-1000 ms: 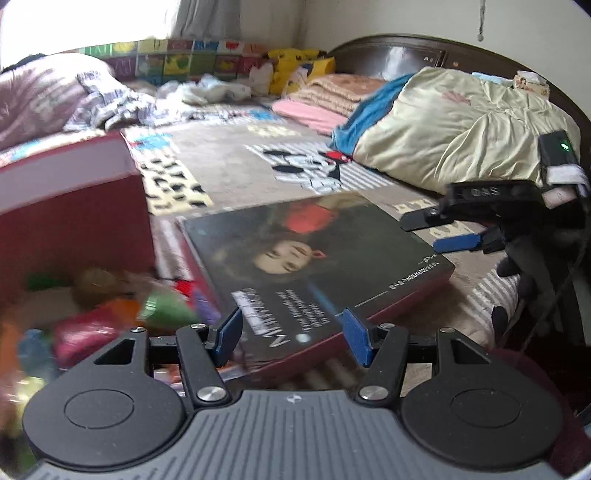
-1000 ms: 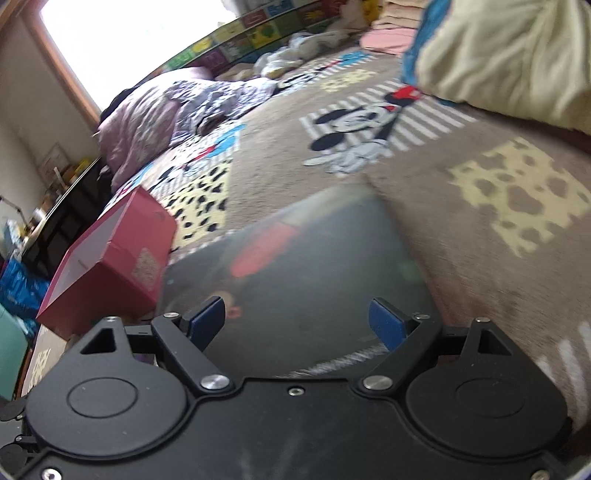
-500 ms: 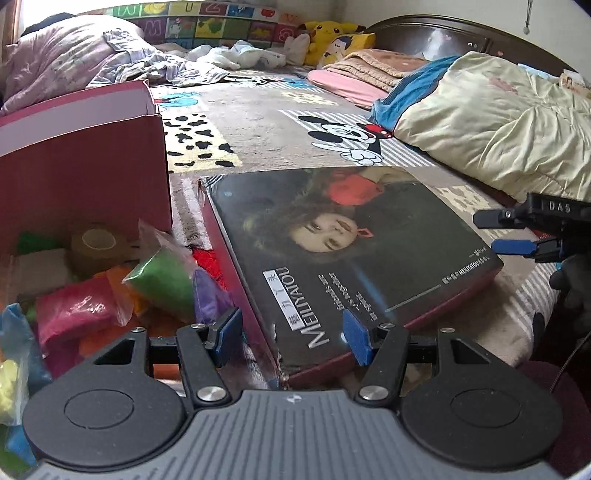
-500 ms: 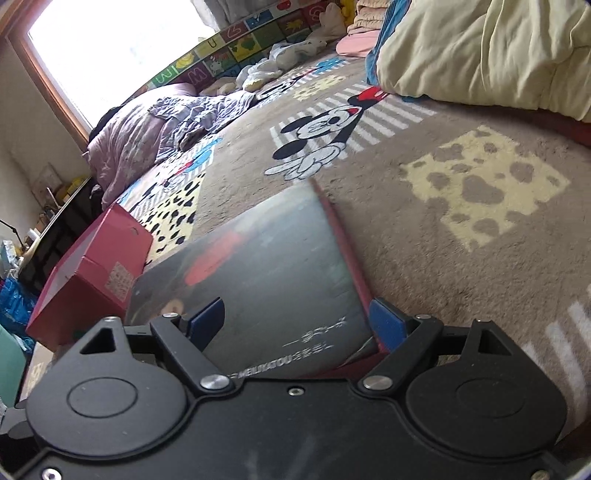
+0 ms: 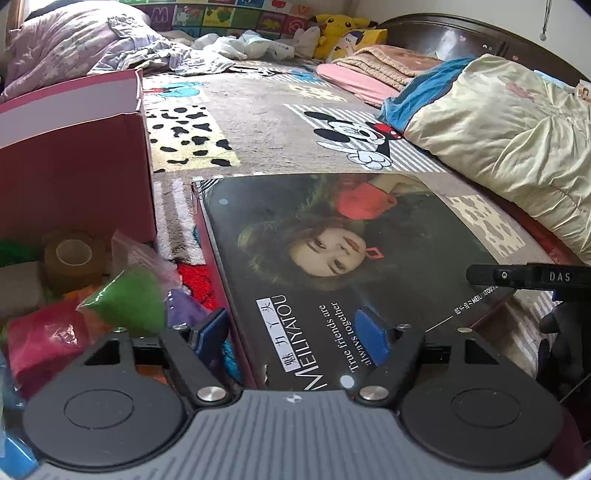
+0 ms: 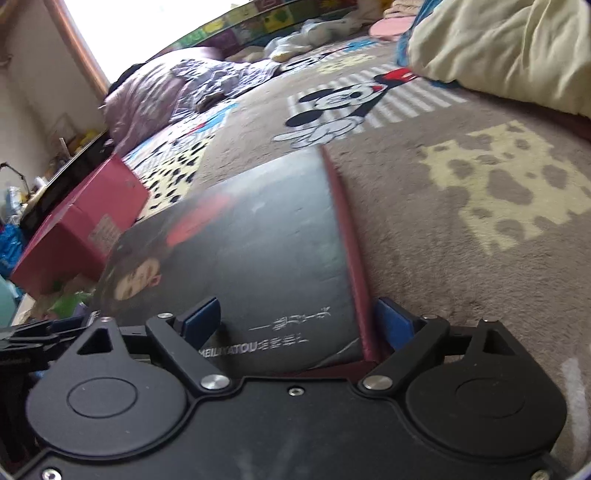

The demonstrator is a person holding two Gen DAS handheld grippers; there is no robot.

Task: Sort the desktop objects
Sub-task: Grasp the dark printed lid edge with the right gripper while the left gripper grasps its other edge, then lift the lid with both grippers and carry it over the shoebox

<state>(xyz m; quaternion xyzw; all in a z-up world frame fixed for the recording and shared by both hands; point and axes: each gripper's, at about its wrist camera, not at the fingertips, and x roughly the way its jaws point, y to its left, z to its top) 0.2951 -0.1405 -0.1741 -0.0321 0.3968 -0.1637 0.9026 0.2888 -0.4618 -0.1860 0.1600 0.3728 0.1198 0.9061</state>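
Observation:
A flat dark box lid (image 5: 332, 251) with a woman's portrait and "MEILIYATOU" print lies on the carpet; it also shows in the right wrist view (image 6: 240, 258). My left gripper (image 5: 291, 336) is open, its fingers astride the lid's near left corner. My right gripper (image 6: 299, 321) is open, astride the lid's red-edged right corner; it shows in the left wrist view (image 5: 524, 277) at the lid's right edge. Left of the lid lie colourful bags (image 5: 125, 299), a tape roll (image 5: 74, 258) and a red open box (image 5: 74, 155).
A Mickey Mouse carpet (image 5: 258, 122) covers the floor. A cream quilt (image 5: 509, 122) lies at the right, purple bedding (image 5: 74, 44) at the far left, plush toys (image 5: 343, 33) at the back. The red box also shows in the right wrist view (image 6: 85, 221).
Both grippers have moved closer to the lid and now straddle its near corners. Both stay open. The lid lies lower and flatter than a second ago.

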